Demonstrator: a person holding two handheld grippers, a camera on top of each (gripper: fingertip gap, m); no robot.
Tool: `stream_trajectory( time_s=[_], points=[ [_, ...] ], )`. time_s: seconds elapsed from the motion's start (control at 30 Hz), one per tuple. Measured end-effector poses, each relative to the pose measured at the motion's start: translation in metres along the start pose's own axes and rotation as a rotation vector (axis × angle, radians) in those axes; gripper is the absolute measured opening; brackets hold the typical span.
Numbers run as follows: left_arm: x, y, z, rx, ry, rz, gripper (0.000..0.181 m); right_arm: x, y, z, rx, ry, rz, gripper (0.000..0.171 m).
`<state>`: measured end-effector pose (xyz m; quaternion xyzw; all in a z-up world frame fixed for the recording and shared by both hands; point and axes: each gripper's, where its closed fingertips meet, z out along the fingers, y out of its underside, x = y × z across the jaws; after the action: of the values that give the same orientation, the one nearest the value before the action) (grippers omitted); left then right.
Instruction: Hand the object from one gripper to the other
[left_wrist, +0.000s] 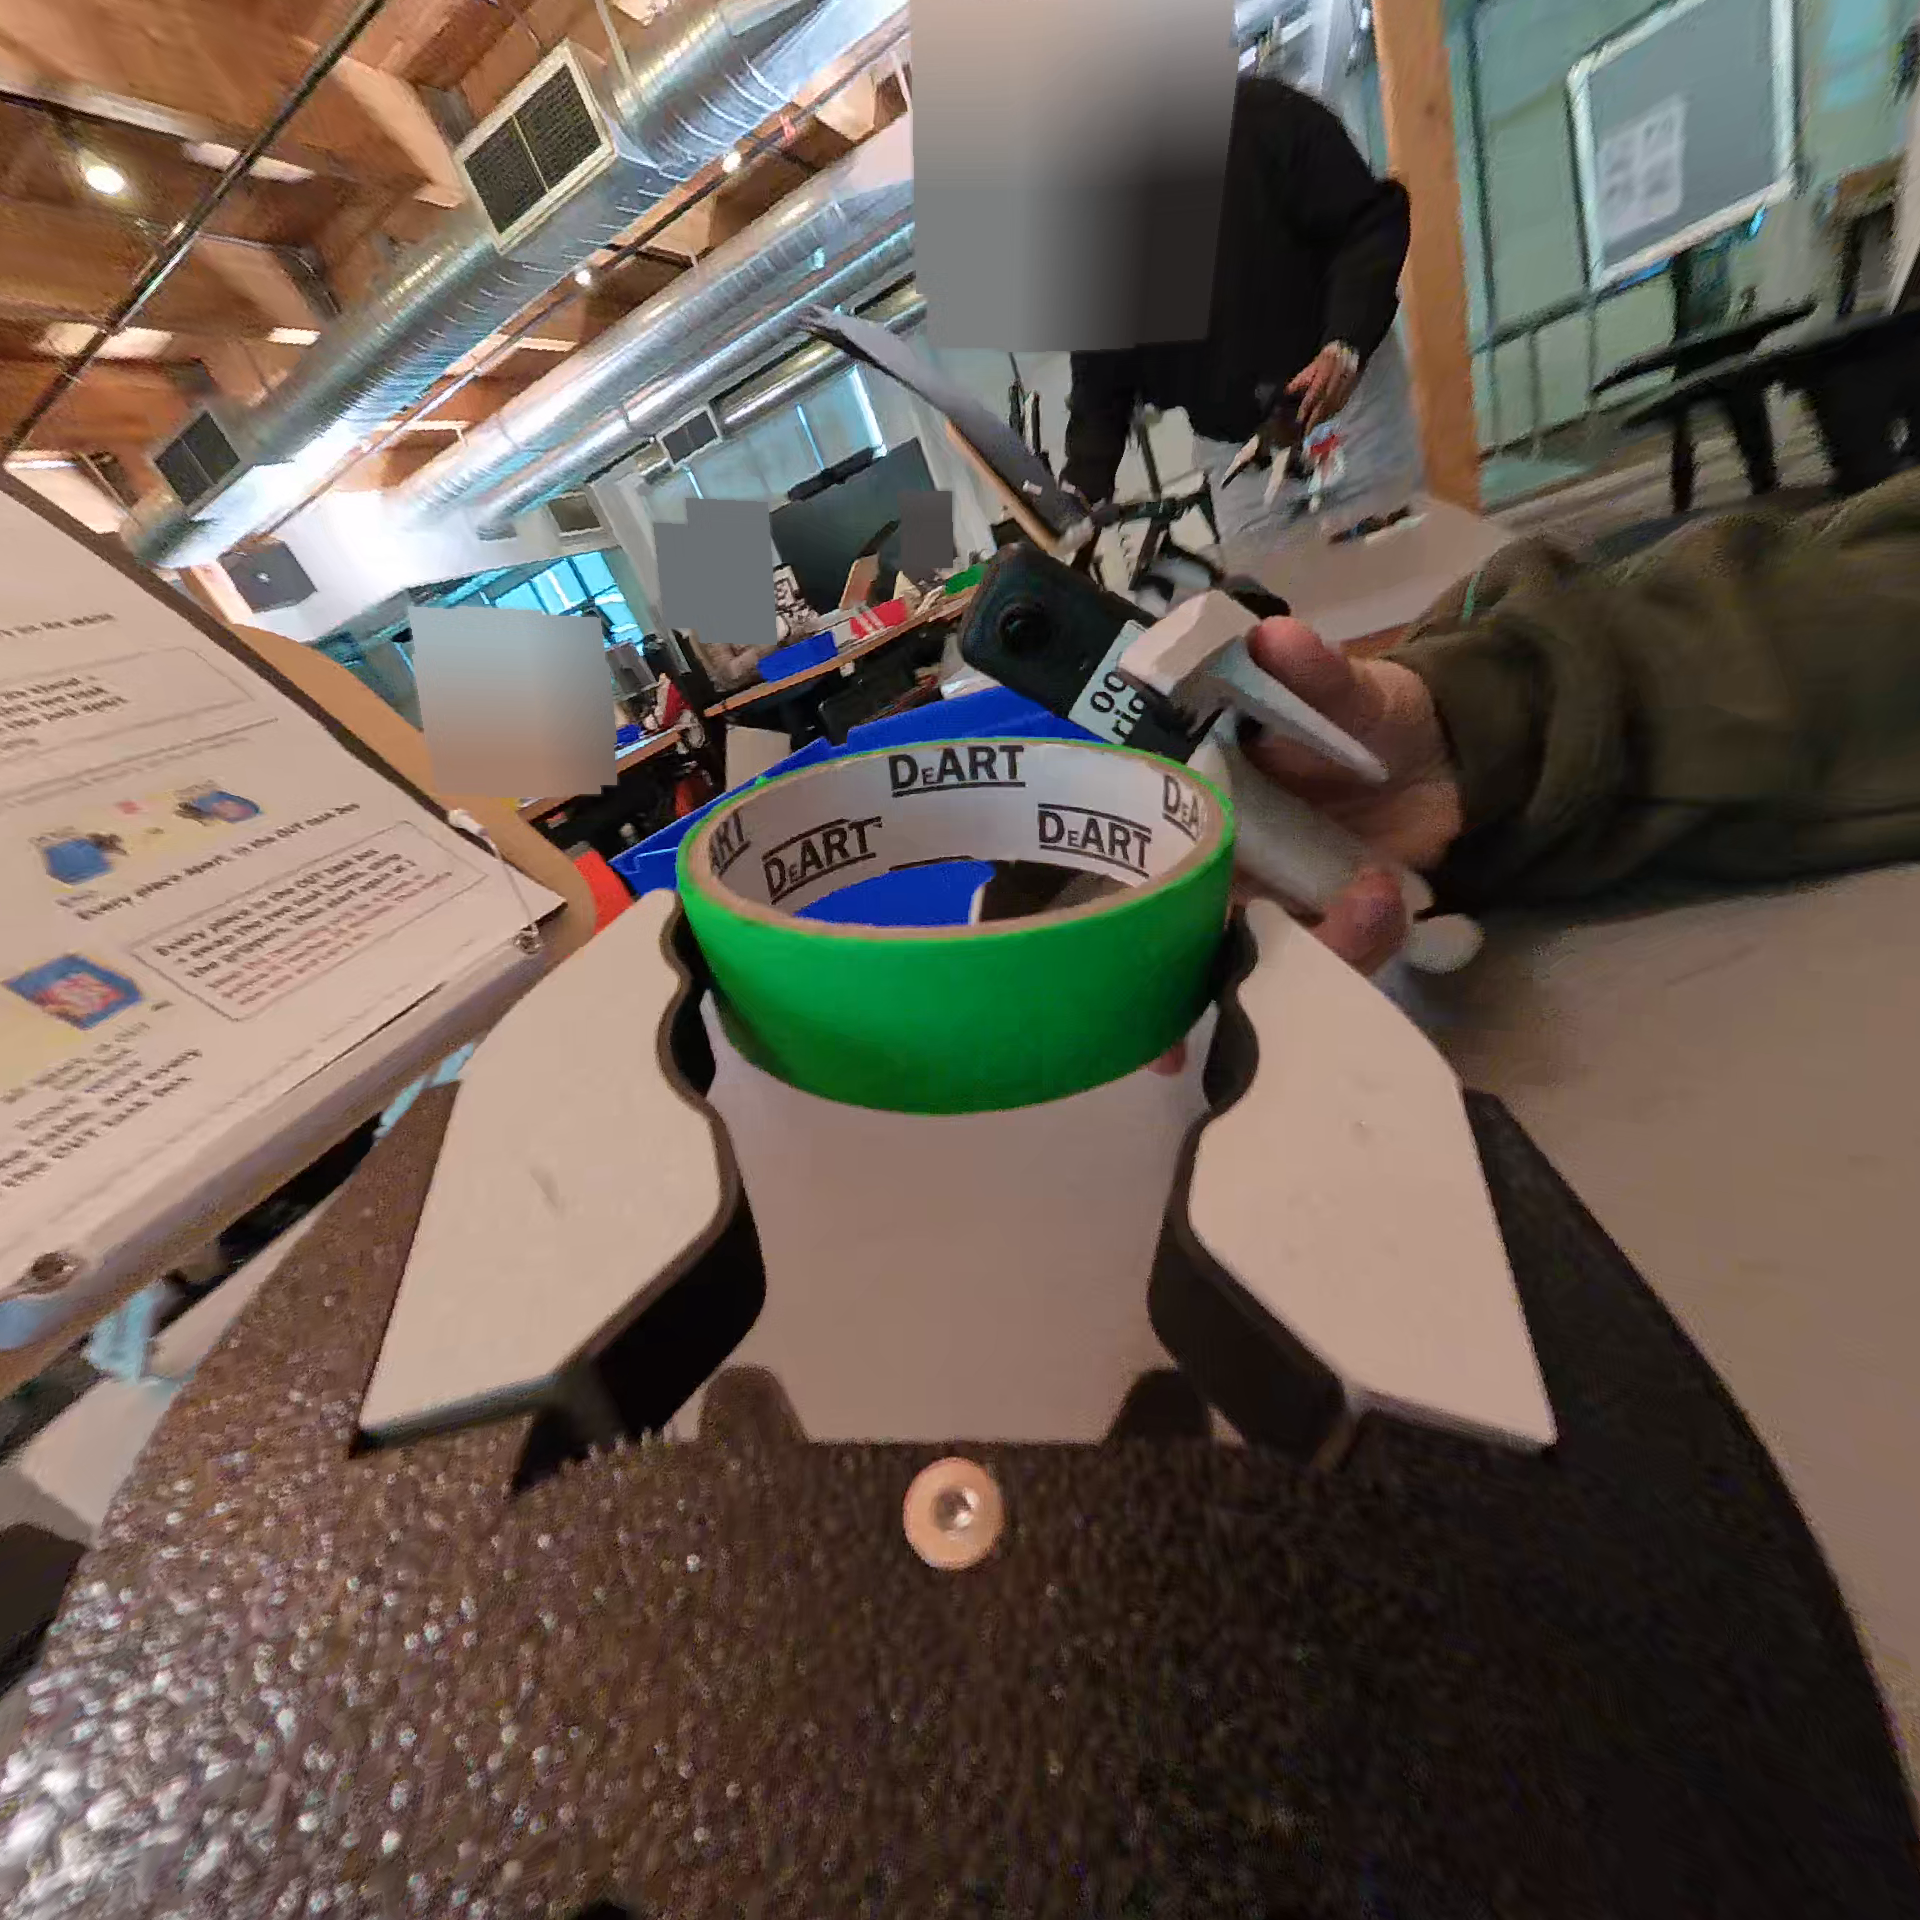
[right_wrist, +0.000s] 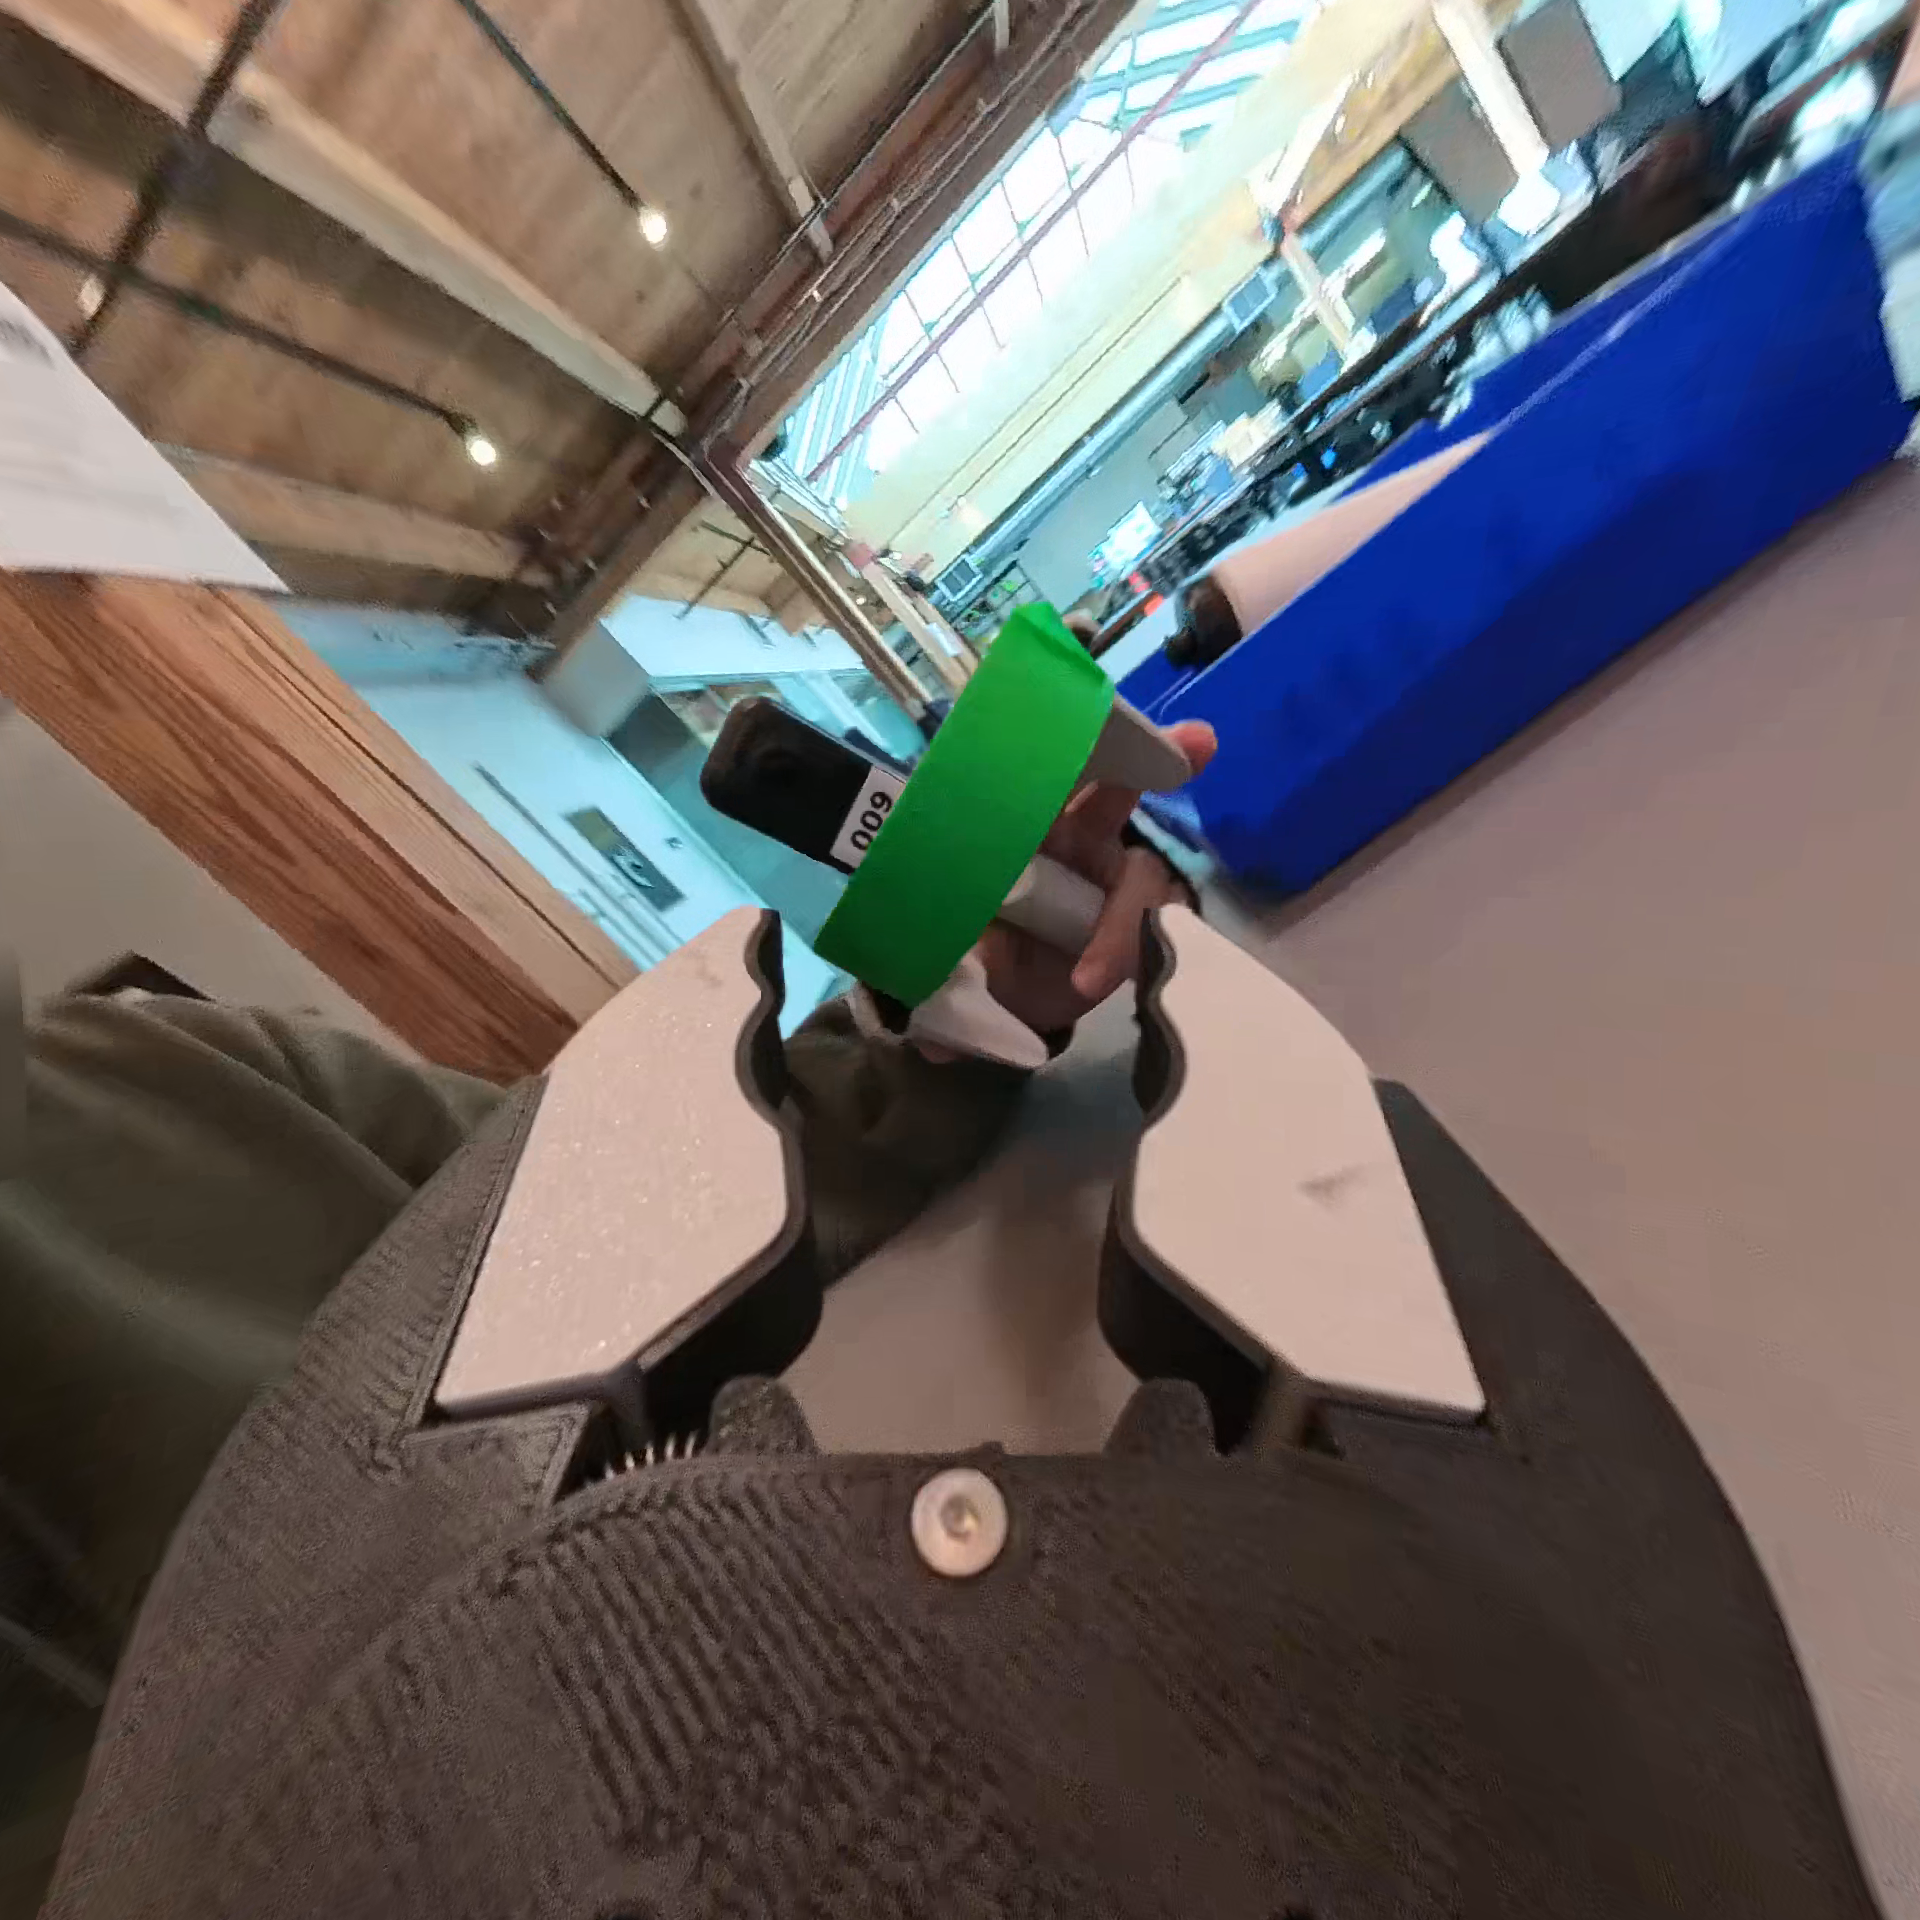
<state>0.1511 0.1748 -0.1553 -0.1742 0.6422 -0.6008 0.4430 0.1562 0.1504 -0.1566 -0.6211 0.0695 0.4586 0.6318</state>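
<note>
At centre frame of the left wrist view, the left gripper (left_wrist: 956, 997) is clamped across the outside of a roll of green tape (left_wrist: 956, 987), a smooth glossy band on a pale printed cardboard core, held clear of the grey tabletop (left_wrist: 1662, 1091). Right gripper (right_wrist: 961, 997), seen in its own view, stands with its matte grey fingers (right_wrist: 644, 1174) apart and empty, the roll just beyond their tips. Assessment: the receiving grasp and the release both remain outstanding.
</note>
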Motion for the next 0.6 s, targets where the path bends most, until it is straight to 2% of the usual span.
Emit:
stream_trajectory(
  time_s=[0.1, 0.33, 0.4, 0.5, 0.6],
  points=[
    [0.000, 0.010, 0.003, -0.069, -0.027, 0.088, 0.093, -0.003, 0.006, 0.002, -0.019, -0.048, 0.084, 0.055],
    [0.007, 0.021, 0.010, -0.140, -0.022, 0.194, 0.093, 0.014, 0.014, 0.002, -0.052, 0.024, 0.136, 0.033],
    [0.006, 0.021, 0.010, -0.149, -0.026, 0.201, 0.094, 0.015, 0.014, 0.001, -0.072, 0.016, 0.147, 0.032],
    [0.005, 0.024, 0.011, -0.169, -0.053, 0.168, 0.093, 0.015, 0.010, 0.000, -0.075, 0.042, 0.076, 0.030],
    [0.009, 0.023, 0.011, -0.159, -0.017, 0.041, 0.096, 0.014, -0.004, -0.006, -0.033, 0.093, -0.081, 0.029]
  ],
)
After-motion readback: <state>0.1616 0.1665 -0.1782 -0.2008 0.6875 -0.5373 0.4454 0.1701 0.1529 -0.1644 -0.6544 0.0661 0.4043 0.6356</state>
